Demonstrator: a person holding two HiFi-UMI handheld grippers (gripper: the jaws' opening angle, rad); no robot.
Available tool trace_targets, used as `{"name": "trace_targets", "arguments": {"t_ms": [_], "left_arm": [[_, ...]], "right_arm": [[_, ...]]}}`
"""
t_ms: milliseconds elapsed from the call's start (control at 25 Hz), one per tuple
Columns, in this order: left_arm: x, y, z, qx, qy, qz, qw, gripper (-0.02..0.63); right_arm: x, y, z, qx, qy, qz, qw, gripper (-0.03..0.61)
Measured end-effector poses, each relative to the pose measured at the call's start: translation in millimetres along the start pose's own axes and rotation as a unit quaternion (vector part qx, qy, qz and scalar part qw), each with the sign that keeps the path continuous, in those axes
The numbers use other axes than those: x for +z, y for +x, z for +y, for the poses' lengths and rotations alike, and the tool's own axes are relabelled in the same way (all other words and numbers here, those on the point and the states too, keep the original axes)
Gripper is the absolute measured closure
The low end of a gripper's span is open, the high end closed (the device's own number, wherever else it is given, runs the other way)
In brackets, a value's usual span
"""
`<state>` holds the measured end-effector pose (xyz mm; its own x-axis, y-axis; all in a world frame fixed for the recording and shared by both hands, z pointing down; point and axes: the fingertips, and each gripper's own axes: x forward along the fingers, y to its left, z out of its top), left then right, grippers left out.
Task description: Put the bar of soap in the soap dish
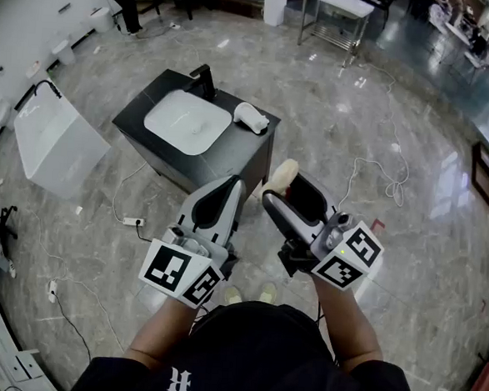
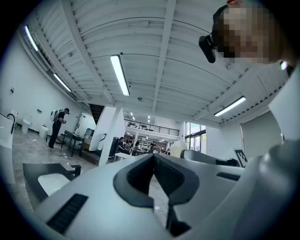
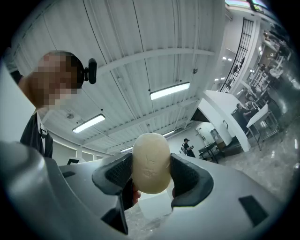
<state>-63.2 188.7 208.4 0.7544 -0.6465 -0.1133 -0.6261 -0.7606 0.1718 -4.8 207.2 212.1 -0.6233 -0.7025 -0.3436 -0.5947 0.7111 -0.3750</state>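
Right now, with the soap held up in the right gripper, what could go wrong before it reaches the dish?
1. The soap bar is rounded and pinched only at its sides by the right gripper; it could slip out and drop to the floor.
2. The small white piece, probably the soap dish, sits near the counter corner; a nudge might push it off.

Matt waxy bar of soap (image 3: 150, 161), glossy marbled floor (image 1: 382, 142), smooth white basin (image 1: 187, 121), ribbed rubbery fingers (image 3: 190, 178)
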Motion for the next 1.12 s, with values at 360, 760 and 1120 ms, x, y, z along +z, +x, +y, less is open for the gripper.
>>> {"name": "trace_targets", "arguments": {"t_ms": [360,760,1120], "left_arm": [[-7.2,1.2,1.6,0.004,-0.006,0.002,1.0,0.607],[-15.6,-0.5,-0.8,0.024,-0.004,0.0,0.9997,0.607],[-19.1,8.4,-21.2,0.031,0.005,-0.001,0.9995,0.607]], "right_arm": [[-4.6,-0.7,-0.2,0.005,0.006,0.01,1.0,0.321],[-3.4,-16.0,-4.9,0.003,0.007,0.008,1.0,0.321],[5.3,-31.8,-12.1,0.014,0.019,0.009,1.0,0.321]]}}
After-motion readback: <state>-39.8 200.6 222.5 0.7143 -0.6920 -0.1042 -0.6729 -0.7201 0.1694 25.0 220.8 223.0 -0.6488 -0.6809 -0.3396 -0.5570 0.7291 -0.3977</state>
